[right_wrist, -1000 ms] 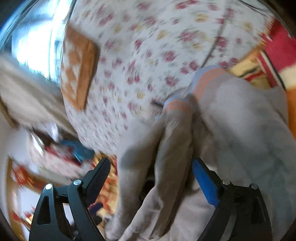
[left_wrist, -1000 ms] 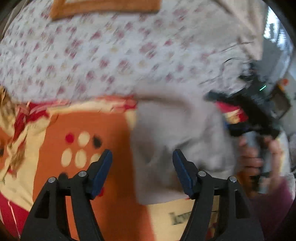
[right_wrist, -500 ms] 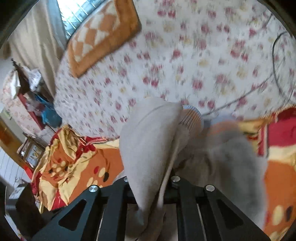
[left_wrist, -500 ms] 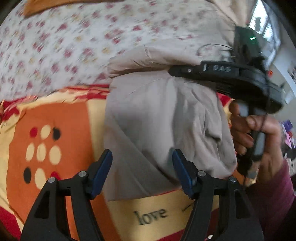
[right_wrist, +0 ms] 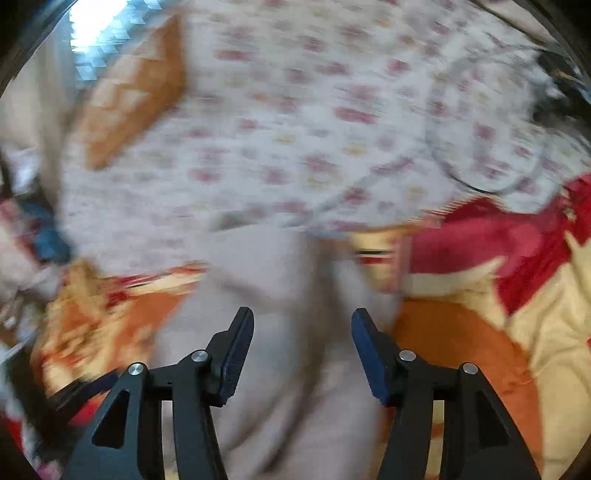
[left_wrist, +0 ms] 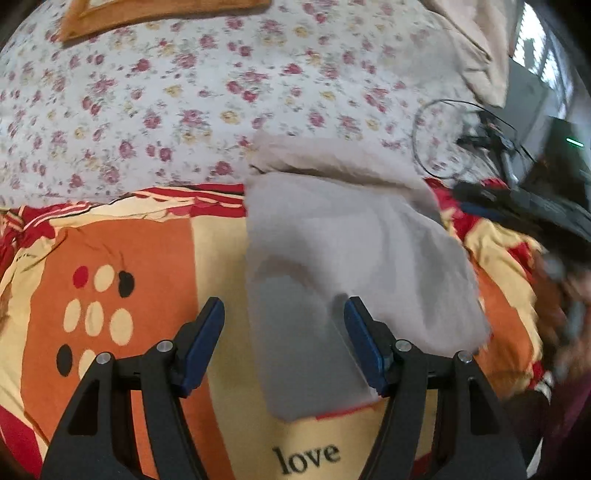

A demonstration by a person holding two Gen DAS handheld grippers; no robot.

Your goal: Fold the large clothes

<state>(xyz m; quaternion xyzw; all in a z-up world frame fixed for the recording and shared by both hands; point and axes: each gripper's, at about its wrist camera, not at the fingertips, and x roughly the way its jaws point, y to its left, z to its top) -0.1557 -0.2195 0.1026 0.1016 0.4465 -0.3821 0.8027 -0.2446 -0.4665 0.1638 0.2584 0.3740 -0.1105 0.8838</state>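
My left gripper [left_wrist: 283,345] hangs over the bed with its jaws standing apart, gripping nothing. Right under and between its blue pads [left_wrist: 360,347] lies the one grey garment [left_wrist: 354,258], folded into a thick pad; its near corner sits below my right-hand finger and the cloth runs up and away from the tips, spilling a little to the right of them. Nothing presses on it from this side.

My right gripper [right_wrist: 302,349] has just been opening: the jaws now stand parted, and the same grey garment [right_wrist: 280,280] lies below the gap between them, not pinched as far as the blurred view lets me judge. In the left view that right gripper [left_wrist: 524,206] shows off to the far right of my fingers, a dark smear with a blurred hand [left_wrist: 565,314] beneath it.

Under the garment, one orange, red and cream blanket [left_wrist: 122,266] spreads to the left of my left fingers, the word "love" printed just below them. Beyond the garment's far edge, one floral sheet [left_wrist: 192,96] covers the bed. Farther still, up left, one orange-bordered cushion [left_wrist: 162,11]. Up right, a thin black cable [left_wrist: 419,125] loops on the sheet.
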